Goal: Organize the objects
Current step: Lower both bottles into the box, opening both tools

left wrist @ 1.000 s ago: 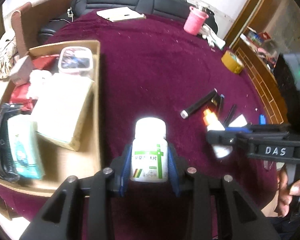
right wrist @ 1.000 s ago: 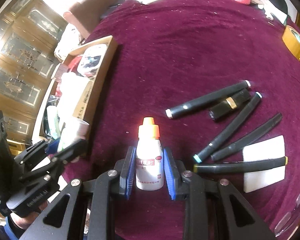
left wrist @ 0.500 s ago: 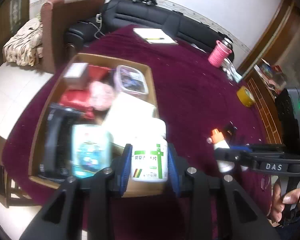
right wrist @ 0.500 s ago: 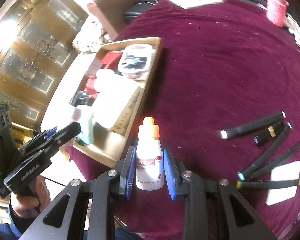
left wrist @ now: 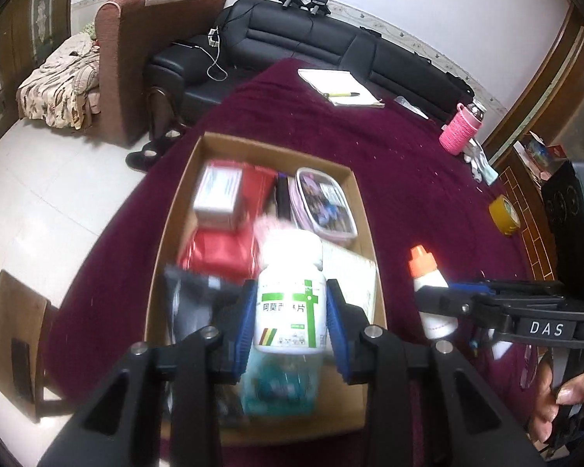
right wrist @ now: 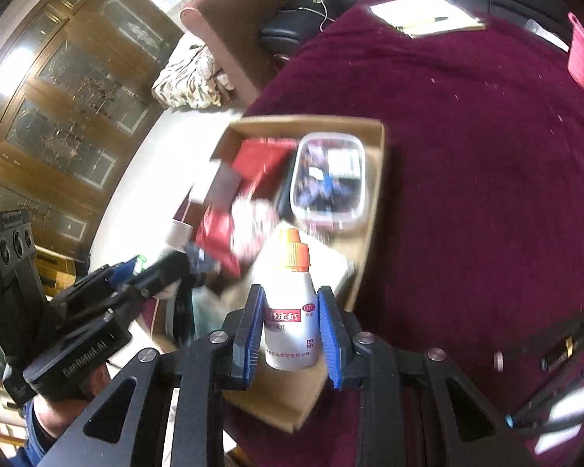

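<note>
My left gripper (left wrist: 290, 313) is shut on a white pill bottle (left wrist: 290, 299) with a green cross label and holds it above the near half of the cardboard box (left wrist: 270, 150). My right gripper (right wrist: 292, 330) is shut on a white dropper bottle (right wrist: 291, 311) with an orange cap, above the box's near right edge (right wrist: 375, 194). The dropper bottle also shows in the left wrist view (left wrist: 432, 292), just right of the box. The box holds a clear lidded container (left wrist: 325, 204), red packets (left wrist: 218, 253), a white carton (left wrist: 218, 192) and a flat white book (left wrist: 350, 276).
The box sits at the left edge of a maroon table (left wrist: 408, 179). Several black markers (right wrist: 564, 342) and a white card lie at the right. A pink cup (left wrist: 461, 132), yellow tape roll (left wrist: 504, 214) and notepad (left wrist: 338, 87) stand farther back. A black sofa (left wrist: 323, 39) lies beyond.
Both grippers have moved left with their bottles, from above the bare maroon cloth to above the cardboard box. Both stay shut on their bottles.
</note>
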`<action>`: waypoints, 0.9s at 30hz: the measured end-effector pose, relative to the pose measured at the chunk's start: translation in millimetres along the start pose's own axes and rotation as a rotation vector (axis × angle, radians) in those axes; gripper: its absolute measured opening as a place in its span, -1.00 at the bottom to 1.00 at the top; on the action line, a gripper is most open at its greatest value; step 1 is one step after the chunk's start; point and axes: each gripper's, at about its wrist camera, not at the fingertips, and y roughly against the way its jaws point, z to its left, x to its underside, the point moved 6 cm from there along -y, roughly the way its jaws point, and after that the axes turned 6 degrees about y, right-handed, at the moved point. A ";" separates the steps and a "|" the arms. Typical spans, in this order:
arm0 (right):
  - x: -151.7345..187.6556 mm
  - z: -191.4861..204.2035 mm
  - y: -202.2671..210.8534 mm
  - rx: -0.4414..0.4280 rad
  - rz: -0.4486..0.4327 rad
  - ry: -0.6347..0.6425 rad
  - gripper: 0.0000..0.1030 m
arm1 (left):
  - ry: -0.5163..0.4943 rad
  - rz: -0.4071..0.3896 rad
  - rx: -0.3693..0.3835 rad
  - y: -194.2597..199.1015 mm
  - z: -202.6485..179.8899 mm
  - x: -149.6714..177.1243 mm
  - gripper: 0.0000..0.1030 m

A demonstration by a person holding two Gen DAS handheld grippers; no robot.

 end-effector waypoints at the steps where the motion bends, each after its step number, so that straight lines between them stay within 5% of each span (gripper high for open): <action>1: -9.6 -0.8 -5.2 0.016 -0.006 0.000 -0.40 | -0.006 0.007 0.009 -6.9 -0.6 -9.2 -0.36; 13: -71.9 -29.6 -56.8 0.160 -0.030 -0.043 -0.40 | -0.020 0.105 0.011 -93.3 0.7 -68.5 -0.36; 27: -78.8 -49.9 -75.1 0.191 0.001 -0.089 -0.38 | -0.059 0.099 0.009 -124.2 -4.4 -82.3 -0.36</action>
